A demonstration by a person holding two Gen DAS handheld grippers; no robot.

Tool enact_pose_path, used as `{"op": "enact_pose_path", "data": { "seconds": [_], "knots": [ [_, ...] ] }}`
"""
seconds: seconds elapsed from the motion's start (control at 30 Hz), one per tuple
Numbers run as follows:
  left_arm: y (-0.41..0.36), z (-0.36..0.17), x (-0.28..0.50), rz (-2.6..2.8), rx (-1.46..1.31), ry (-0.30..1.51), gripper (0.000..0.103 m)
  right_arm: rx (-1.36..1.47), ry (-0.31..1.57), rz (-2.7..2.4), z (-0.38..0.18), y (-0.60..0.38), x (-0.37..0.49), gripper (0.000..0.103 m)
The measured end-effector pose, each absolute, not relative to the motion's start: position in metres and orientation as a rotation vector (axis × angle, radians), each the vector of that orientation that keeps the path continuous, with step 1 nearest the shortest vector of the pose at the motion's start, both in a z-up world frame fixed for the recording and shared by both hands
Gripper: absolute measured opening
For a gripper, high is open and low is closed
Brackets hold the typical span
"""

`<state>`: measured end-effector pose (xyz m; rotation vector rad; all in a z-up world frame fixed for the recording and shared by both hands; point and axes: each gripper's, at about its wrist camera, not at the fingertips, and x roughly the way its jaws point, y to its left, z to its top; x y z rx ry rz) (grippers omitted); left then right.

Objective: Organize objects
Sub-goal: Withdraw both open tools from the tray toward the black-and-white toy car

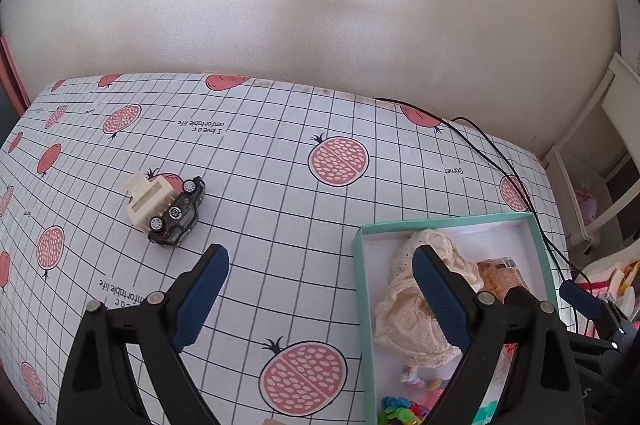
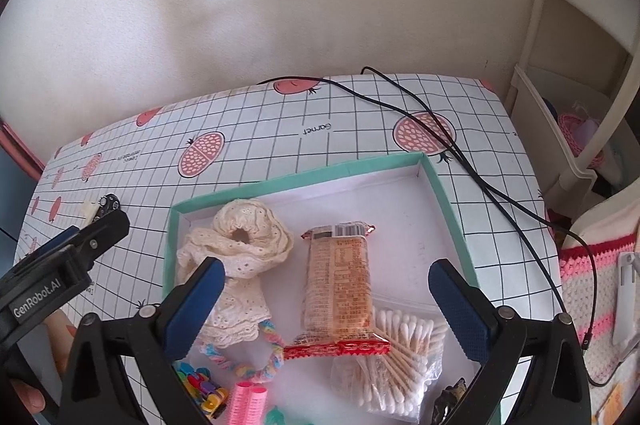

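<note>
A black toy car (image 1: 177, 212) lies tipped on its side against a cream plastic clip (image 1: 146, 201) on the checked tablecloth (image 1: 280, 225), ahead and left of my left gripper (image 1: 320, 261), which is open and holds nothing. A teal-rimmed box (image 2: 304, 177) holds a cream lace scrunchie (image 2: 244, 237), a snack packet (image 2: 338, 285), cotton swabs (image 2: 396, 349), a pastel hair tie (image 2: 256, 369), pink rollers (image 2: 248, 401) and coloured clips (image 2: 200, 385). My right gripper (image 2: 320, 277) hovers open above the packet. The car and clip (image 2: 98, 207) show small at far left.
A black cable (image 2: 460, 153) runs across the table's right part and off its edge. A white shelf unit (image 2: 560, 129) stands to the right, a pink crocheted cloth (image 2: 592, 285) beside it. The wall rises behind the table. A hand (image 2: 60, 329) holds the left gripper.
</note>
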<state>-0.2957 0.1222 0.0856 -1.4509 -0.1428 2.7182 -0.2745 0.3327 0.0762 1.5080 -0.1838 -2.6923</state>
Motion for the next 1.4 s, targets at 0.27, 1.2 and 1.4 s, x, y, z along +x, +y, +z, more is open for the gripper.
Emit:
{"op": "enact_pose_path", "data": {
  "seconds": [0.27,1.2,1.4],
  "knots": [
    [0.088,0.088,-0.298,2.742,-1.454,-0.164,0.093,1.472,-0.17,-2.681,0.085,0.305,-0.275,0.103],
    [-0.086,0.075,-0.31,2.853,-1.514,-0.402,0.093,1.416,-0.067,-2.505,0.069,0.139,-0.294,0.103],
    [-0.091,0.068,-0.323,2.828,-1.502,-0.445,0.093,1.422,-0.06,-2.495,0.07,0.113,-0.308,0.103]
  ]
}}
